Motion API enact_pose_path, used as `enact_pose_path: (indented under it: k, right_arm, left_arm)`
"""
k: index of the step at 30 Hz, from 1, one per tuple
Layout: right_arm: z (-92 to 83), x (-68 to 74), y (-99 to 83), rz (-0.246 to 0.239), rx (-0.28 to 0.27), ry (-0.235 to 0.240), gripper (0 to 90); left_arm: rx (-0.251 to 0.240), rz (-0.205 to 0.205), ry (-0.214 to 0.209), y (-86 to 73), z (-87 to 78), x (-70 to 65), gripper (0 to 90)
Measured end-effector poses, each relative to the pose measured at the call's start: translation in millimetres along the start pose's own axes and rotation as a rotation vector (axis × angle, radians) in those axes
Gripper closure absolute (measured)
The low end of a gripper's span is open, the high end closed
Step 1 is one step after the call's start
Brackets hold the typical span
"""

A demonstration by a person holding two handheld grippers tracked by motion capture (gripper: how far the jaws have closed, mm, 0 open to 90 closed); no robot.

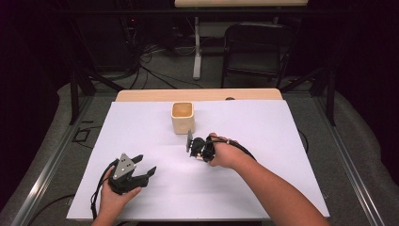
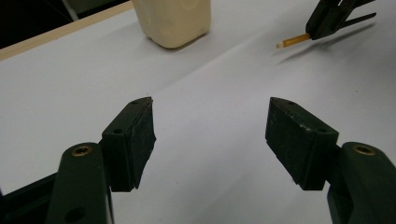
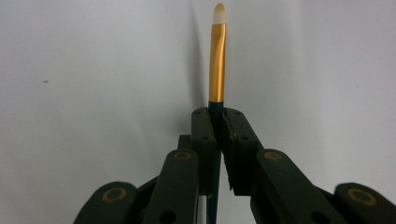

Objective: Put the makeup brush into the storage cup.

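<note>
A large white sheet (image 1: 263, 188) is lying flat across the light wooden table (image 1: 155, 95) in front of me, the wood showing as a strip along its far edge. Beyond the table a black folding chair (image 1: 254, 49) is standing on the grey floor (image 1: 164, 75), with black cables (image 1: 150, 73) trailing beside a white post (image 1: 197, 52).
</note>
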State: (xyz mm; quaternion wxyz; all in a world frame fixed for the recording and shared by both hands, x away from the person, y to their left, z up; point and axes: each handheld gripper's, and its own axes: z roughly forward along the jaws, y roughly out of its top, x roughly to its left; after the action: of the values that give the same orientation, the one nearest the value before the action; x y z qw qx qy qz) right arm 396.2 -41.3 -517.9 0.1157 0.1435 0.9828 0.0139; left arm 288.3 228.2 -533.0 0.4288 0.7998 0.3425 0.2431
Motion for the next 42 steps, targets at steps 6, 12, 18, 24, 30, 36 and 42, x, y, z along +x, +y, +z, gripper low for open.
enact_pose_path:
  k: [6,12,18,24,30,36,42]
  right_arm:
    - [-7.1,1.1,-2.3,0.004,-0.031,0.0,83.1]
    - [-15.2,3.5,-3.9,0.0,-0.052,-0.005,83.1]
    - [-22.9,4.9,-5.4,0.003,-0.08,-0.004,83.1]
    - [-29.6,4.7,-7.0,0.012,-0.132,-0.009,83.1]
    - [-35.5,5.0,-8.7,0.015,-0.158,-0.014,83.1]
    - [-42.3,7.1,-10.7,0.019,-0.192,-0.025,83.1]
    - [-47.9,10.1,-11.6,0.012,-0.226,-0.036,83.1]
  left_arm:
    - [0.0,-0.001,-0.002,0.0,0.3,-0.4,33.0]
    - [-0.002,-0.003,-0.007,0.2,0.8,-1.2,33.2]
    - [-0.002,-0.002,-0.009,0.2,1.1,-1.4,33.2]
    - [0.0,-0.004,-0.01,0.2,1.4,-1.6,33.1]
    - [-0.001,-0.008,-0.012,0.2,1.6,-2.2,33.4]
    - [-0.005,-0.006,-0.013,0.2,1.4,-2.5,33.7]
    - [-0.004,0.001,-0.014,0.3,1.6,-2.3,33.7]
